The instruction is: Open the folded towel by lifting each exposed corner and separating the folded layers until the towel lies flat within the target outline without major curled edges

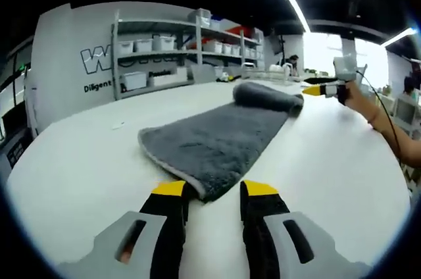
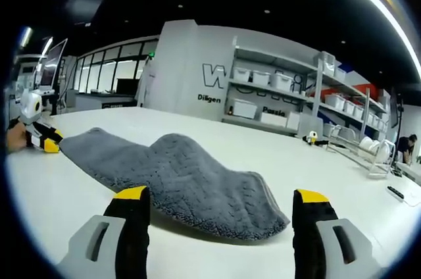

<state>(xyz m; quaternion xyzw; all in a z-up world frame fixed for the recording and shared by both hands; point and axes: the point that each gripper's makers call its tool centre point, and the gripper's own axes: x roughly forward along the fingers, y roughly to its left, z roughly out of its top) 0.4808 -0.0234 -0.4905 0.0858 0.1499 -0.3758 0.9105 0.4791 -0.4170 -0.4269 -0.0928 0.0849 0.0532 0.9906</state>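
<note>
A grey towel lies long across the white table. Its near end is spread flat; its far end is folded over into a thick hump. My left gripper is open at the near end, with the towel's edge lying between its yellow-tipped jaws. In the right gripper view the folded end lies just ahead of my right gripper, whose jaws stand wide open above it. A hand holds the right gripper beside the hump. The left gripper sits at the towel's far tip.
Grey shelves with white bins stand past the table's far edge, also along the wall. A wire rack stands on the table at the right. A person is in the background. Bare tabletop surrounds the towel.
</note>
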